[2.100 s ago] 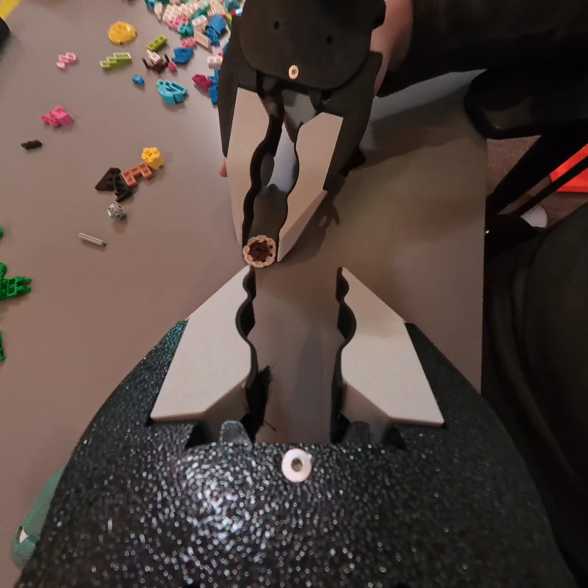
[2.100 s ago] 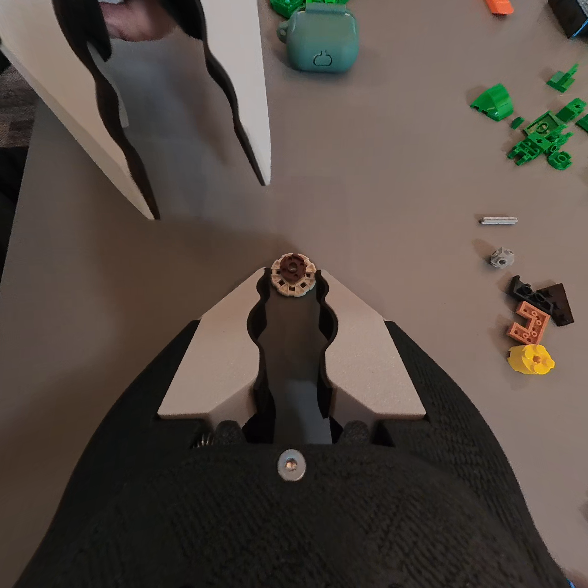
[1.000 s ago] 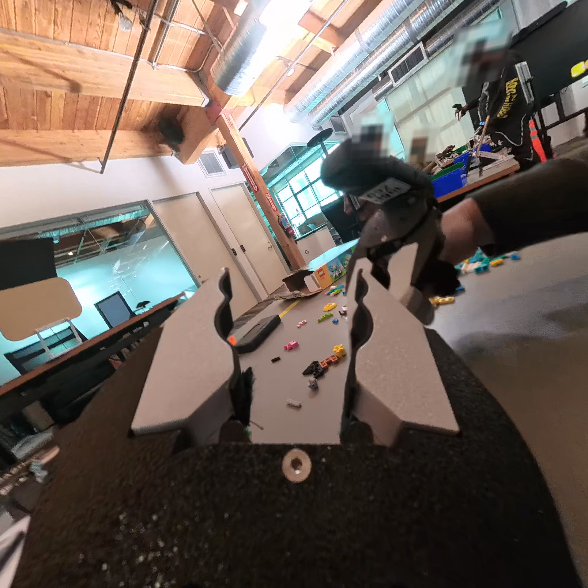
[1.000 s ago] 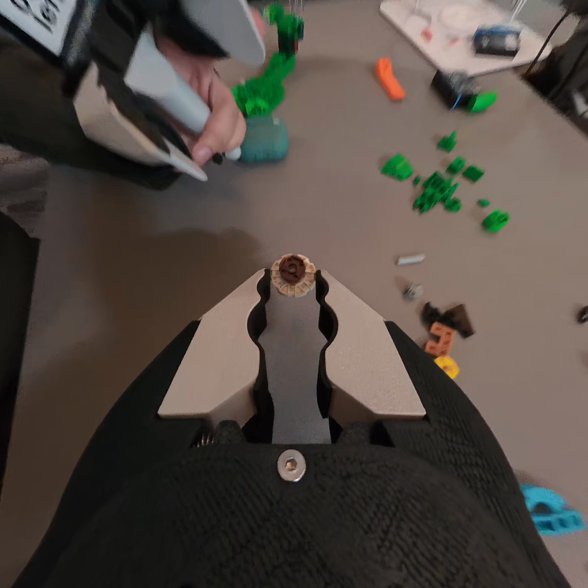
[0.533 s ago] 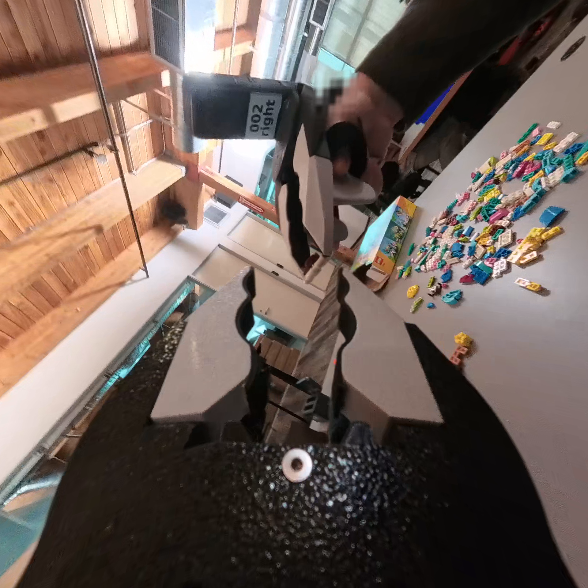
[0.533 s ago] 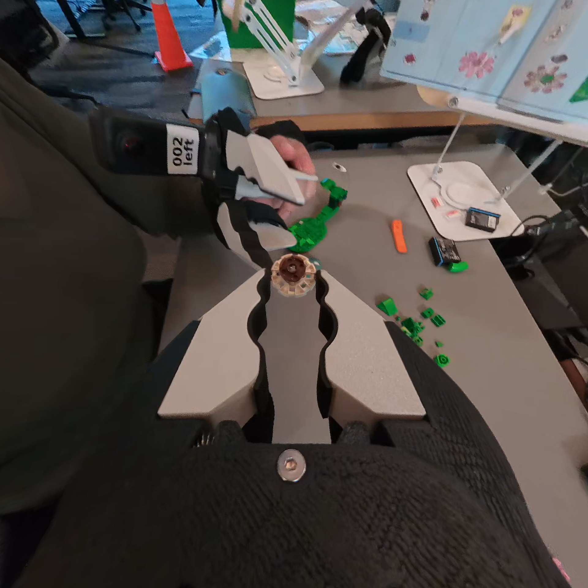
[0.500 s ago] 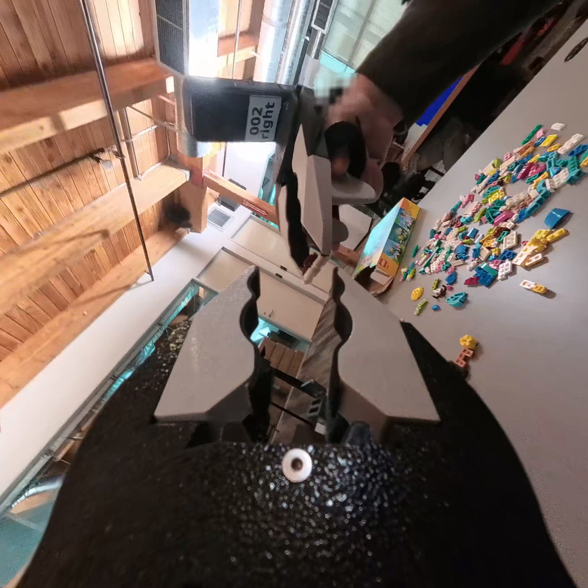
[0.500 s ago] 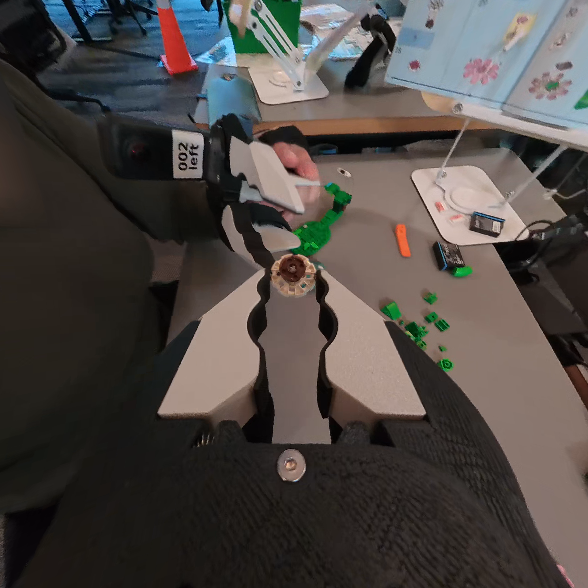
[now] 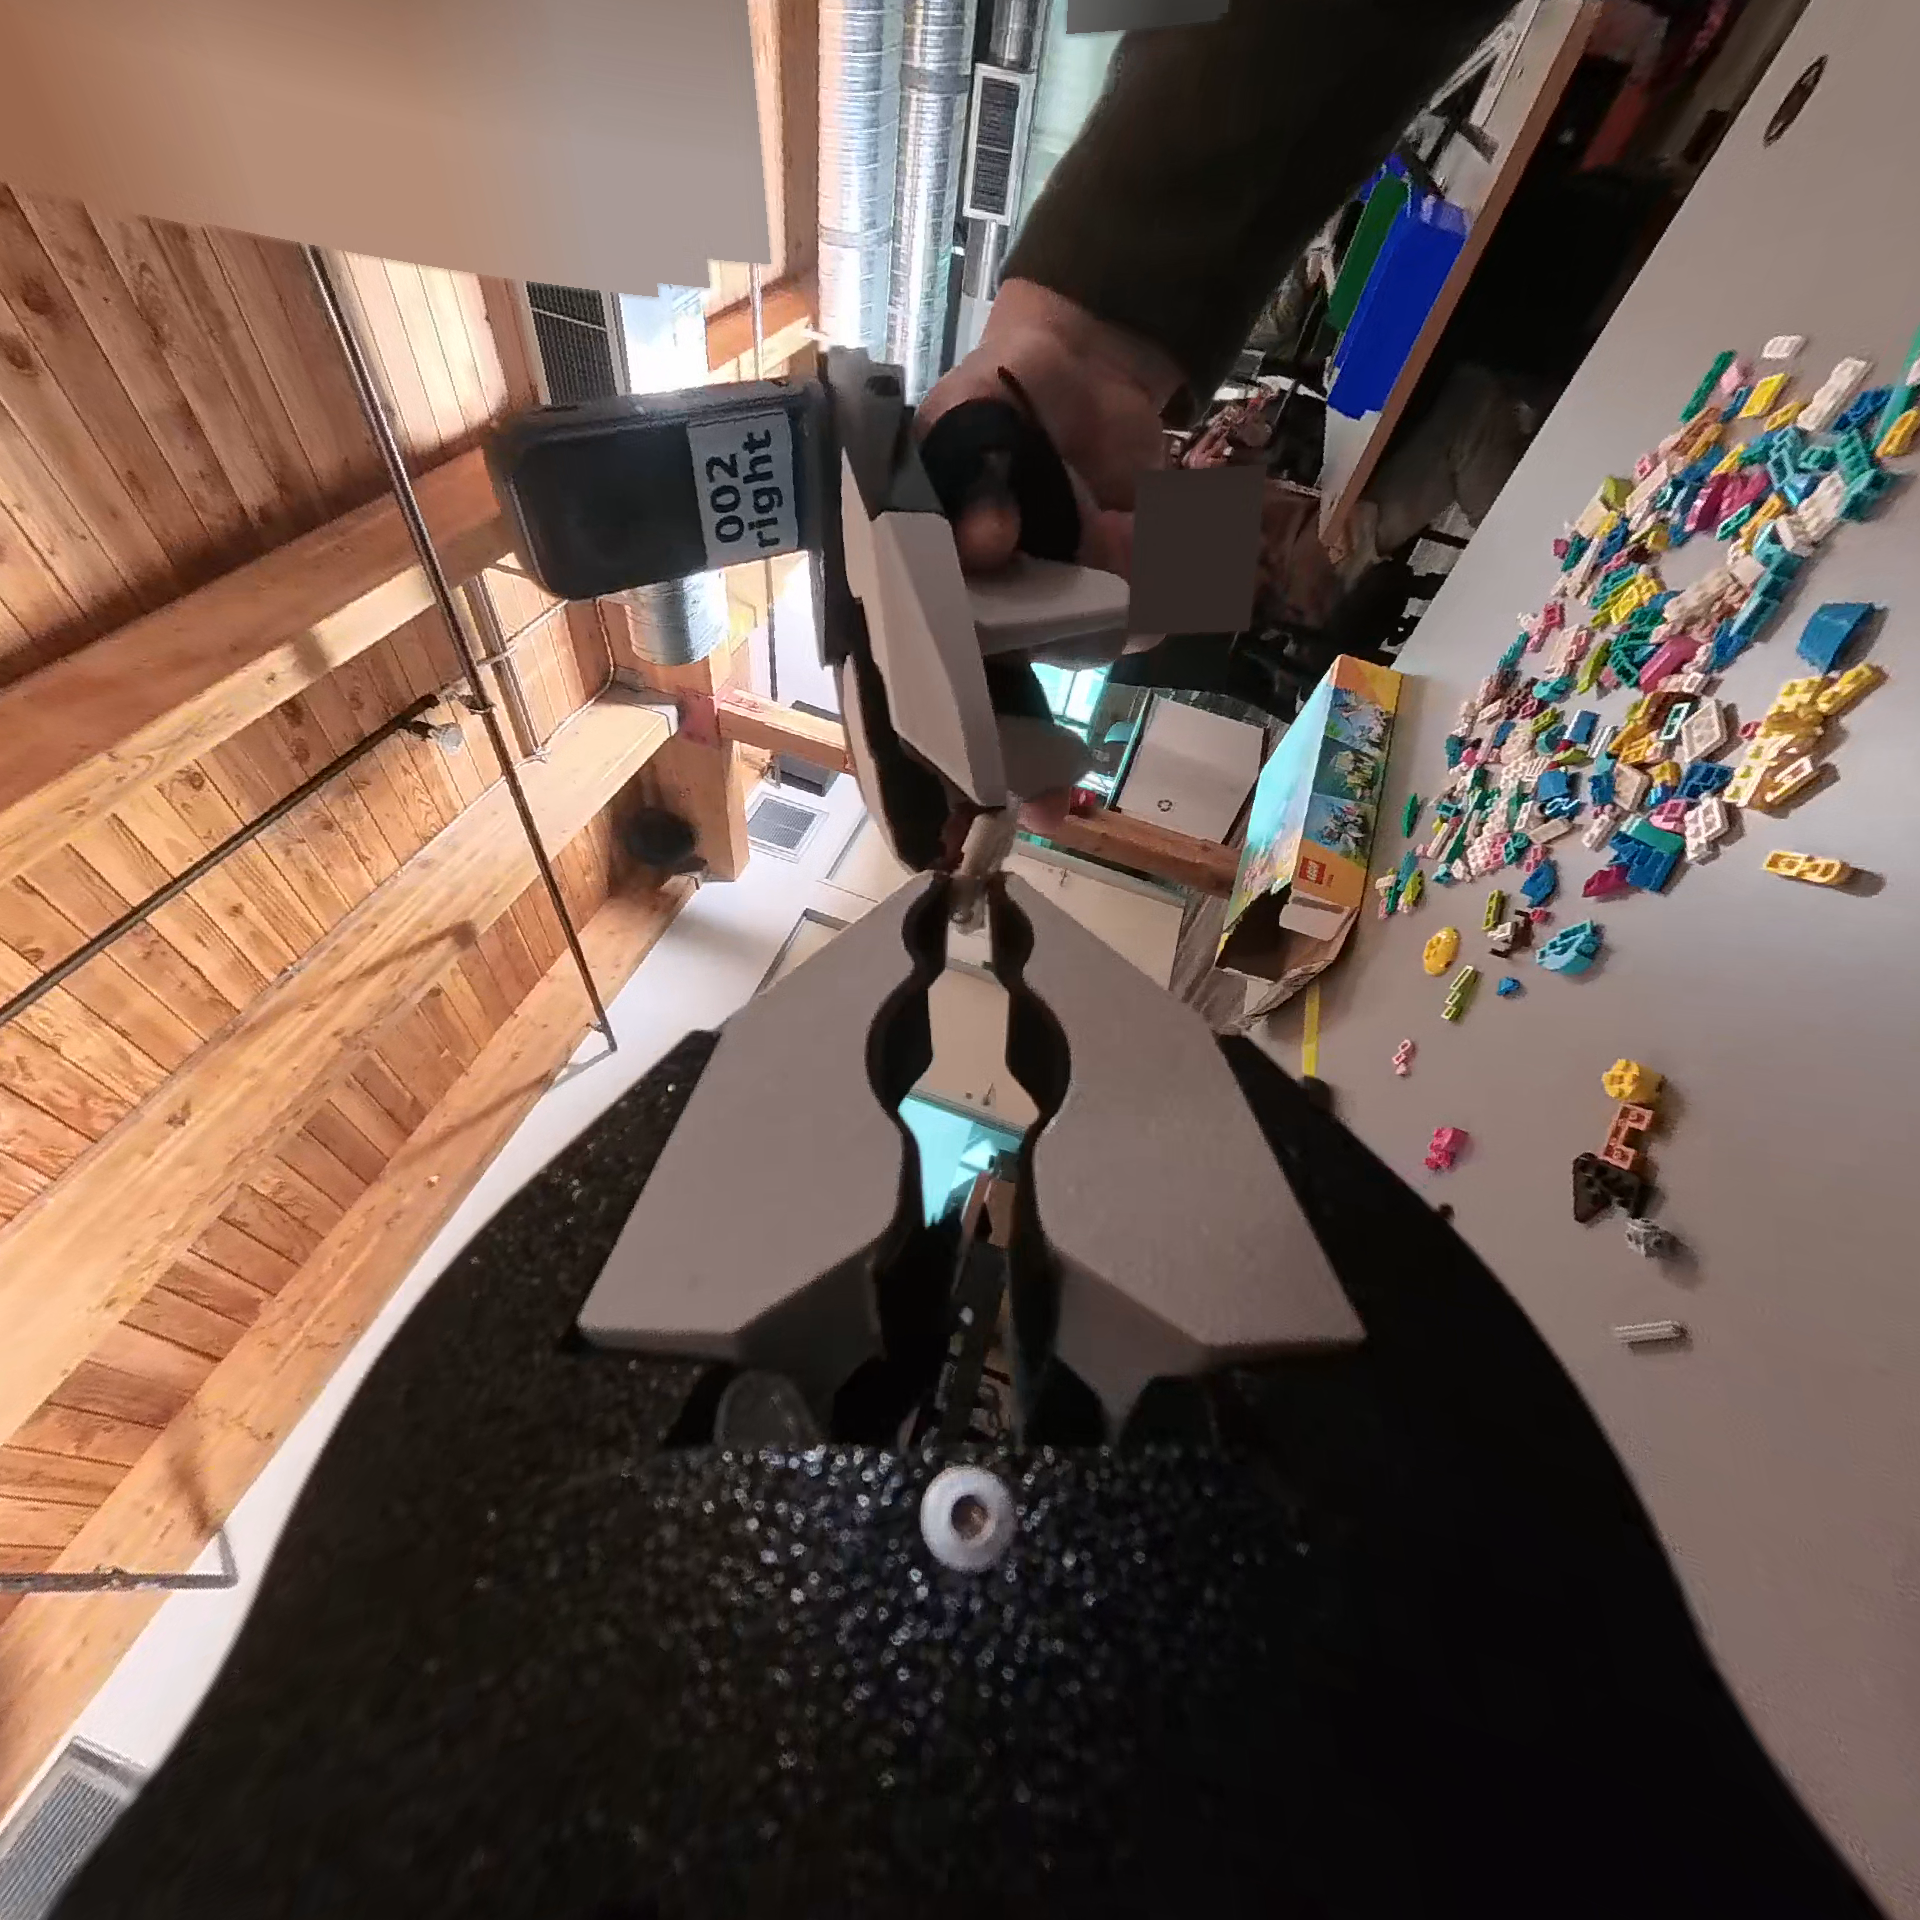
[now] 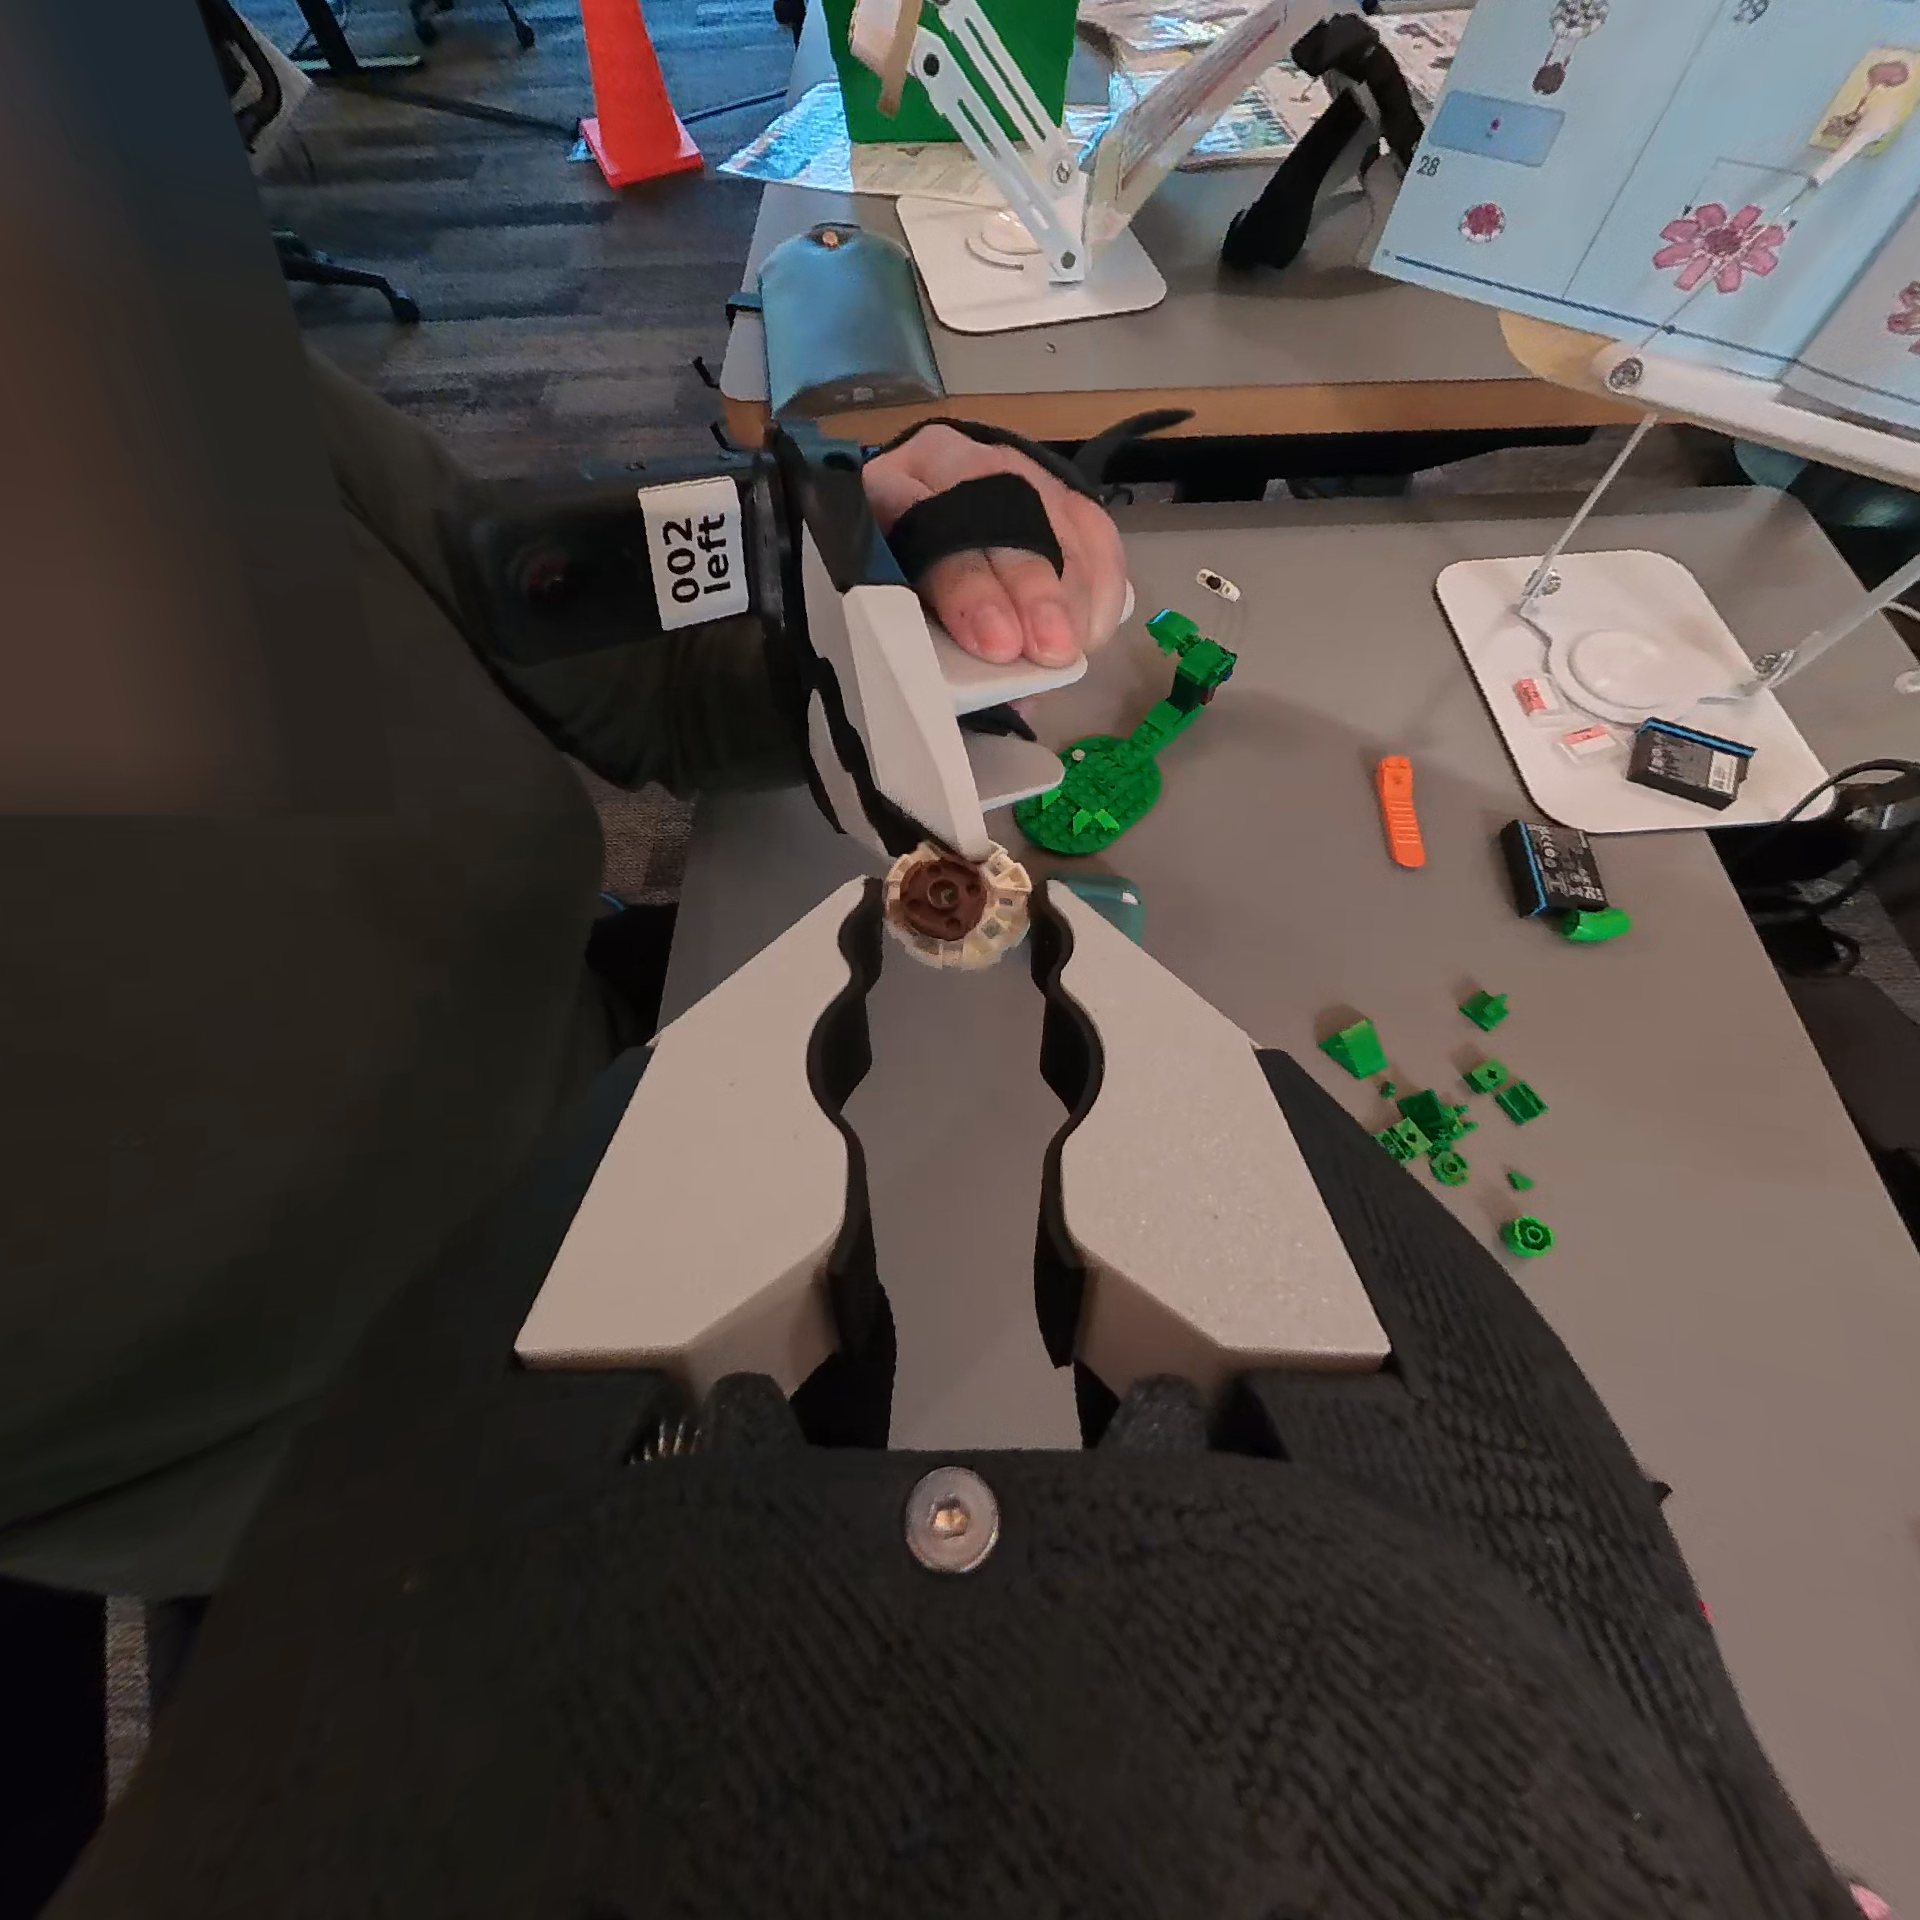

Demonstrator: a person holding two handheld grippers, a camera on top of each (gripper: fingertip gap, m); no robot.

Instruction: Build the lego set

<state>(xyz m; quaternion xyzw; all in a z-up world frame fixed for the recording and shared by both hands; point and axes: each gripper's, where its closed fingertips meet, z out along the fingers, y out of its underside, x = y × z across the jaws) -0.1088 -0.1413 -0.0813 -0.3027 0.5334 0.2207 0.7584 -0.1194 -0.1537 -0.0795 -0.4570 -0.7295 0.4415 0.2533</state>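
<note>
A round tan Lego piece with a brown centre (image 10: 940,899) is held up in the air above the grey table (image 10: 1299,935). My right gripper (image 10: 956,904) is shut on its sides. My left gripper (image 9: 968,891) comes from the opposite side, and its jaws have narrowed onto the piece's rim, which shows edge-on in the left wrist view (image 9: 977,862). In the right wrist view the left gripper (image 10: 951,831) sits on the top edge of the disc. The right gripper also shows in the left wrist view (image 9: 982,821).
A green plate build with a stem (image 10: 1091,779), an orange brick separator (image 10: 1397,810) and loose green pieces (image 10: 1434,1112) lie on the table. A pile of coloured bricks (image 9: 1683,707), a Lego box (image 9: 1320,790) and a few brown, orange and yellow pieces (image 9: 1616,1143) lie farther off. An instruction booklet on a stand (image 10: 1662,208) is at the back.
Both grippers rose off the table and turned to face each other. My left gripper, wide open before, has closed onto the rim of the round piece that the right gripper keeps holding.
</note>
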